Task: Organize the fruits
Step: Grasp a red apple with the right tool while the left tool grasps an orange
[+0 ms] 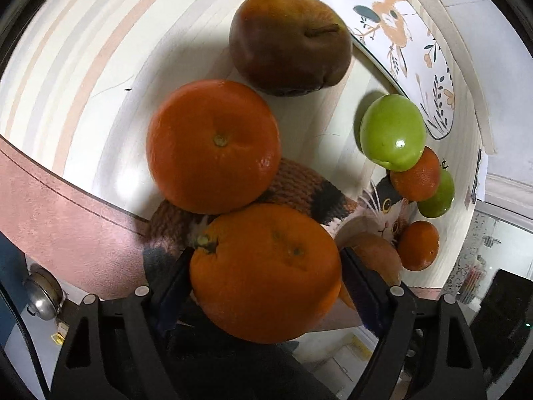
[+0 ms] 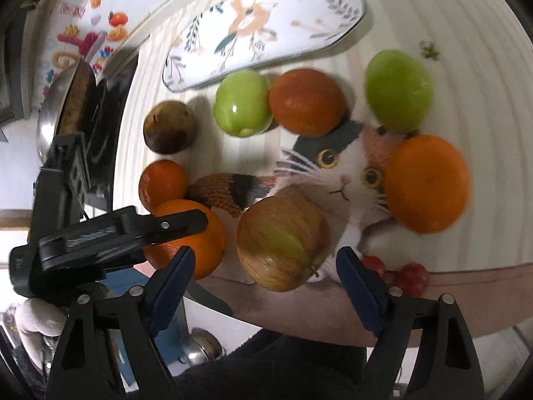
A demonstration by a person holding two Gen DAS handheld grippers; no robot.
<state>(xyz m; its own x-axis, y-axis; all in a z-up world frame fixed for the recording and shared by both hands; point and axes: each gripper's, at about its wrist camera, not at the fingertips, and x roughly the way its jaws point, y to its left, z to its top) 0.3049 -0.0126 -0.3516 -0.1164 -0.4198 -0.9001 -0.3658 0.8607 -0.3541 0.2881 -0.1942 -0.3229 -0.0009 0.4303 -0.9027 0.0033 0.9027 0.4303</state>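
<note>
An orange (image 1: 266, 273) is seen between the blue pads of the left gripper (image 1: 265, 286), whose wide-set jaws sit right at its sides, though actual pressing contact cannot be told. A red-green apple (image 2: 283, 243) is framed by the right gripper (image 2: 265, 278), its jaws spread wide with clear gaps on both sides, so nothing is held. Both fruits are placed at the near edge of the striped surface (image 2: 449, 16) by a cat-print mat (image 2: 346, 166), with other oranges, green fruits and a brown pear (image 1: 289, 41) scattered before a flowered oblong plate (image 2: 266, 23).
</note>
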